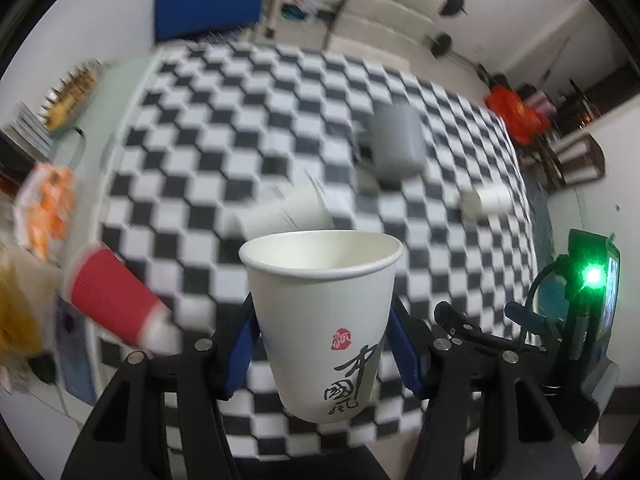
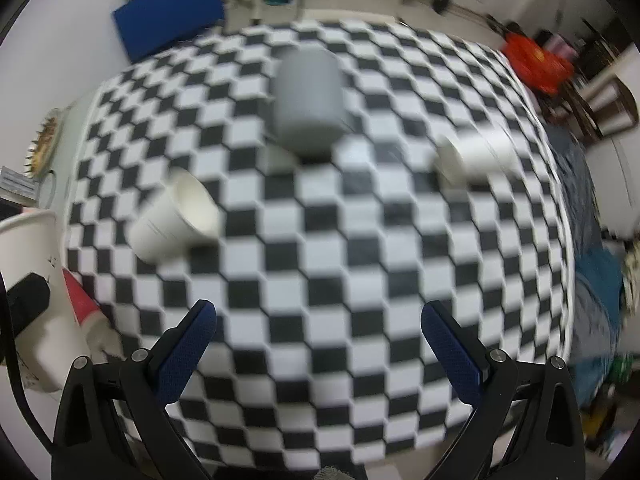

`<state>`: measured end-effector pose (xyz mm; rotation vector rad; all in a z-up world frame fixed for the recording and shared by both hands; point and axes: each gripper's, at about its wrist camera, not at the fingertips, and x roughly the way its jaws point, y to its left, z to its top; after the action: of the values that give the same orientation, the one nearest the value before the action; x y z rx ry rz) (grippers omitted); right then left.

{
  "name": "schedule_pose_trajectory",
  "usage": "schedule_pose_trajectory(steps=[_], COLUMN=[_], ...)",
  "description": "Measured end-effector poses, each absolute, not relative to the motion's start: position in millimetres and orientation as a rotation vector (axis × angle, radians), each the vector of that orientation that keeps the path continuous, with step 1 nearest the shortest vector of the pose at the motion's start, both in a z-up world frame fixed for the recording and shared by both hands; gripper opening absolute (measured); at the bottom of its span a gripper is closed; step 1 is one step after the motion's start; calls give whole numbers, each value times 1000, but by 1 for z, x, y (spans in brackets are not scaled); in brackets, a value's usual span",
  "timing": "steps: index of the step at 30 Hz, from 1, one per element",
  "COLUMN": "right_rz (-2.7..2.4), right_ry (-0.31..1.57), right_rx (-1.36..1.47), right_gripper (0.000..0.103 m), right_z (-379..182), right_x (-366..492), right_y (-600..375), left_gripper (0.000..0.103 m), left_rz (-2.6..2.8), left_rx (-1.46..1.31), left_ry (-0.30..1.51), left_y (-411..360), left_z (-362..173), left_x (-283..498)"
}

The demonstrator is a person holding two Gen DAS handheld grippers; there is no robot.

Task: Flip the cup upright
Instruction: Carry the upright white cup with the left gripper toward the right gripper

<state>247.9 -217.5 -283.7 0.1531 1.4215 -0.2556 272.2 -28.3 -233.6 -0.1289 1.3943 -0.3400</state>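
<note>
Three white paper cups, one red-sleeved cup, one gray mug.

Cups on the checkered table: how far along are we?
In hand: the left gripper holds the printed paper cup mouth-up, above the table. Left: the red cup and two white cups lie on their sides. The grey cup is too blurred to judge. The right gripper is open.

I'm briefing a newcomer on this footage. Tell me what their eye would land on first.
First, the white paper cup with black calligraphy and a red seal, mouth up, clamped in the left gripper close to the left wrist camera. Next, the black-and-white checkered tablecloth filling both views. On it, a gray mug stands at the far middle and a plain white paper cup lies on its side, left.
</note>
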Motion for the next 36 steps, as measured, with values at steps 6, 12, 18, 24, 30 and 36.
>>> schedule_pose_trajectory(steps=[6,12,18,24,30,36], right_rz=[-359,-401,-392,-350,-297,-263], right_ry=[1480,1498,1518,1523,1520,1511], right_rx=[199,242,256,256,228,220], right_gripper=[103,103,103,103,103,103], right_z=[-313,-349,-392,-412,-420,-424], right_x=[185,166,185,207,217,221], right_y=[-265,-307,-330,-339,-341,-340], left_gripper=[57,57,57,58,63,88], left_rz=[-408,-417,-370,-325,-276,-249], left_rx=[-173,-168,-150,-138,-101,-80], left_ry=[1511,1564,1555,1563,1570,1583], left_y=[-86,-134,-159,-167,-174,-171], left_z=[-281,-326,-355,-371,-379,-384], left_x=[238,243,271,282,282,278])
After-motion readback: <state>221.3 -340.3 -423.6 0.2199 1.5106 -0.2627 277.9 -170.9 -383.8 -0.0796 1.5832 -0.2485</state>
